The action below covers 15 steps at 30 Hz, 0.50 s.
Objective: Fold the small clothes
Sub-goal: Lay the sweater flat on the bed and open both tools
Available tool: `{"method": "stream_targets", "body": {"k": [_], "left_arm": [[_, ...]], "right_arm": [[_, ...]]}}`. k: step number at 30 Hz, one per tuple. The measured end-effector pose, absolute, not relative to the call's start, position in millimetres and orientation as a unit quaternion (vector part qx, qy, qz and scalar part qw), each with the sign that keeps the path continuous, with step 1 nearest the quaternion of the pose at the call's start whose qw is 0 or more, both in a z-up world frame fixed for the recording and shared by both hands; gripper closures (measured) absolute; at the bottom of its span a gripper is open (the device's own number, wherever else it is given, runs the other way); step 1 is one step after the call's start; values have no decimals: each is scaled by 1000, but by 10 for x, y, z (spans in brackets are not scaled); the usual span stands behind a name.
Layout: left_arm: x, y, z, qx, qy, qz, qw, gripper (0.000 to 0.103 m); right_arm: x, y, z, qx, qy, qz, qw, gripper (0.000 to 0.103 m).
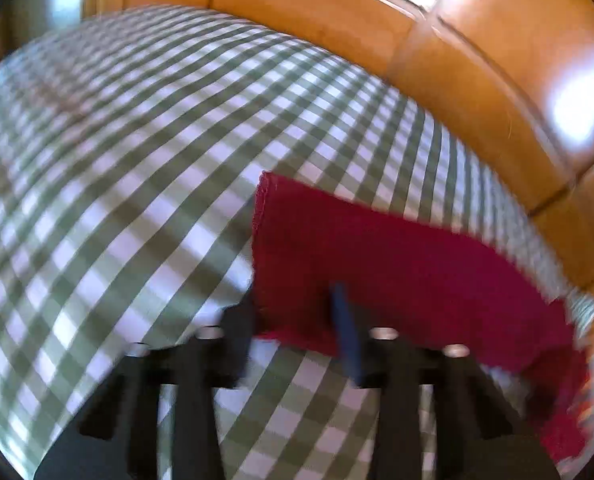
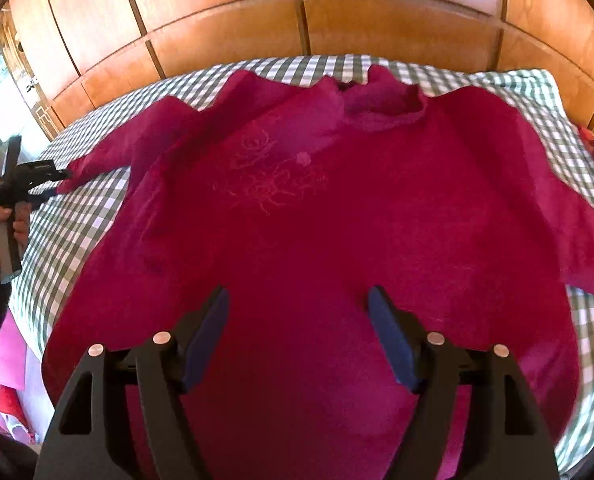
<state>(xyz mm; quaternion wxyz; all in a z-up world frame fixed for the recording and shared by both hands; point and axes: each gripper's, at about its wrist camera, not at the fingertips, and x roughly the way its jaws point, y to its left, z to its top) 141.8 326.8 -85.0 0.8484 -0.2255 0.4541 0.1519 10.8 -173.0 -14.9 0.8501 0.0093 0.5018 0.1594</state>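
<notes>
The left gripper (image 1: pixel 293 304) has the cuff of a sleeve (image 1: pixel 377 248) lying between its fingers, but motion blur hides whether the pads press on the cloth or only flank it. The right gripper (image 2: pixel 297 300) stands spread, hovering over the lower body of the crimson sweater (image 2: pixel 317 220) with nothing between its fingers. The sweater lies face up and nearly flat on a green checked sheet (image 1: pixel 137 160), collar toward the wooden panelling (image 2: pixel 297 20). The risk is a shallow hold: if only the cuff's edge is caught, the sleeve may slip out as it is carried across, or the pull may drag and wrinkle the whole body, since the right gripper pins nothing. Only the right wrist view shows the full garment, its pale embroidery (image 2: pixel 265 176), the other sleeve (image 2: pixel 577 220) and the person's hand (image 2: pixel 1 232) on the left tool's handle. Only the left wrist view shows the cuff's stitched edge close up.
</notes>
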Motion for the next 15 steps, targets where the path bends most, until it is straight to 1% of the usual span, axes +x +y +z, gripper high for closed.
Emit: {"method": "stream_targets", "body": {"k": [4, 7, 12, 15], "left_arm": [[1357, 3315, -749, -171, 448, 191, 856, 91], [1153, 3723, -751, -170, 448, 266, 836, 92], [811, 4222, -742, -164, 452, 332, 811, 92], [786, 4264, -744, -158, 463, 337, 804, 88]], "right_arm": [[152, -1560, -272, -3, 508, 167, 845, 29], [172, -1413, -325, -3, 506, 179, 844, 29], [231, -1188, -372, -5, 503, 196, 841, 29], [256, -1133, -367, -9, 500, 204, 842, 29]]}}
